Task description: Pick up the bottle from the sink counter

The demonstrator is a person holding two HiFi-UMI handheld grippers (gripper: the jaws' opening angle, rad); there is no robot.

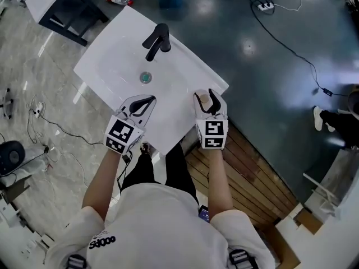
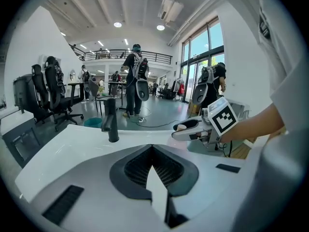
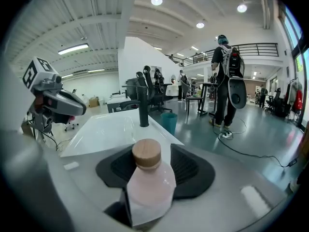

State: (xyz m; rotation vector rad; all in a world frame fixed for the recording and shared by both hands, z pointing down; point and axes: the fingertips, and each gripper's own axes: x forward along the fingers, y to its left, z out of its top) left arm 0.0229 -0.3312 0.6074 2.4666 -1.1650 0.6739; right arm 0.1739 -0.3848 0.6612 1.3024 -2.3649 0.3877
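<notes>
One small bottle [image 3: 147, 187], light, smooth, probably slippery, stands near right on the counter [image 1: 190, 74] between the right gripper's [image 1: 208, 97] wide, unsqueezing jaws. Grip its body below the cap [image 3: 146, 152]. The left gripper [image 1: 146, 101] is closed and empty.

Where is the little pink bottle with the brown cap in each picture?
Head view: the bottle is right of centre, between the jaws of the right hand-held gripper.
Left gripper view: small, right of centre, inside that same hand-held gripper.
Right gripper view: big, bottom centre.
Shared landmark: the black faucet.
</notes>
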